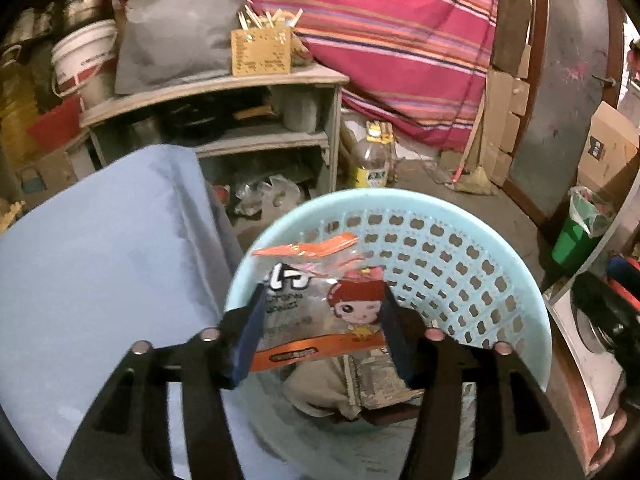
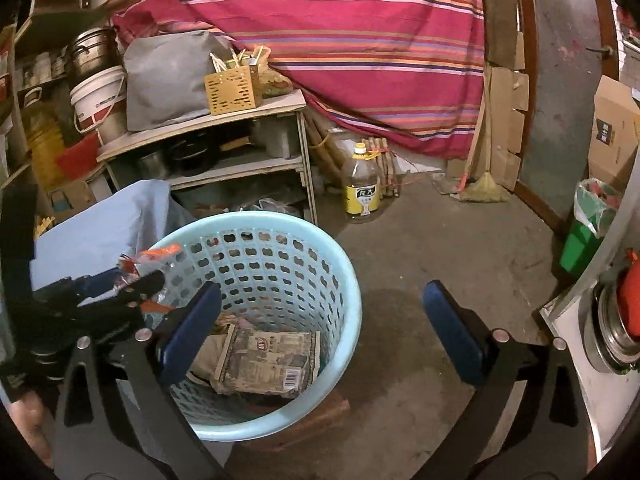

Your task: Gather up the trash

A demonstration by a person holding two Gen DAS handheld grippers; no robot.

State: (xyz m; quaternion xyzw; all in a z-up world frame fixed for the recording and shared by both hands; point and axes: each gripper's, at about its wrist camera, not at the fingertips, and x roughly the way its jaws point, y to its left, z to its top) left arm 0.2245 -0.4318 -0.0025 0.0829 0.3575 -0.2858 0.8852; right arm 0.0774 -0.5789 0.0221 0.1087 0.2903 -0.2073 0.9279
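Observation:
A light blue perforated basket stands on the floor beside a blue-covered surface. My left gripper hangs over the basket's near rim. It is shut on a clear snack bag with orange edges and a cartoon girl, and both blue pads touch the bag's side edges. A flattened printed carton and crumpled paper lie in the basket's bottom. My right gripper stands wide open above the basket's right rim and the bare floor, with nothing between its pads.
A wooden shelf with pots stands behind the basket. On the floor are an oil bottle, a broom and a green lined bin. A red striped cloth hangs at the back. A white cabinet edge is at right.

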